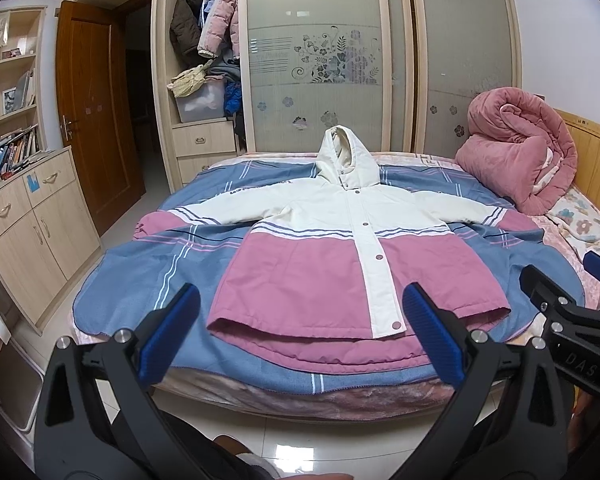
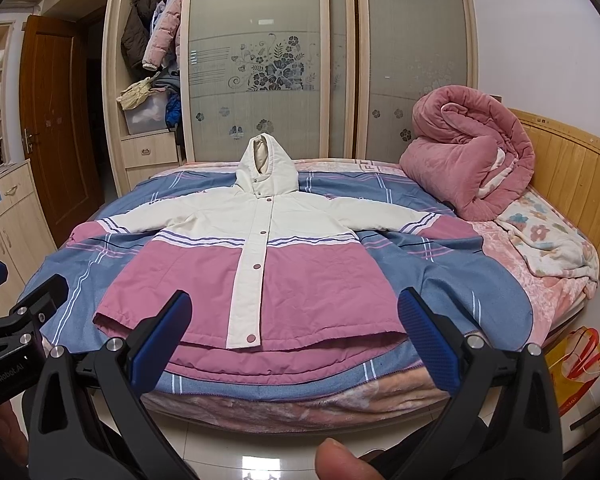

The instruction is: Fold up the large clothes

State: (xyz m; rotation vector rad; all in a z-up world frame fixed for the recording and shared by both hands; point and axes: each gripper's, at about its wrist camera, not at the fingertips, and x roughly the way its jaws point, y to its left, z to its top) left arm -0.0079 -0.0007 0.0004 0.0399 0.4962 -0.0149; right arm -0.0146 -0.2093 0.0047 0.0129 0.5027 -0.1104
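Observation:
A cream and pink hooded jacket (image 1: pixel 332 248) lies flat, front up and buttoned, on a blue striped sheet (image 1: pixel 140 272) on the bed, sleeves spread to both sides, hood at the far end. It also shows in the right wrist view (image 2: pixel 260 264). My left gripper (image 1: pixel 300 312) is open and empty, held just before the jacket's near hem. My right gripper (image 2: pixel 296 316) is open and empty, also before the hem. The right gripper shows at the right edge of the left wrist view (image 1: pixel 572 308).
A rolled pink quilt (image 1: pixel 520 152) lies at the bed's far right by the wooden headboard (image 2: pixel 572 168). A wardrobe (image 1: pixel 320 60) with sliding doors stands behind the bed. Cabinets (image 1: pixel 28 232) and a brown door (image 1: pixel 92 120) are on the left. An orange bag (image 2: pixel 576 364) lies on the floor.

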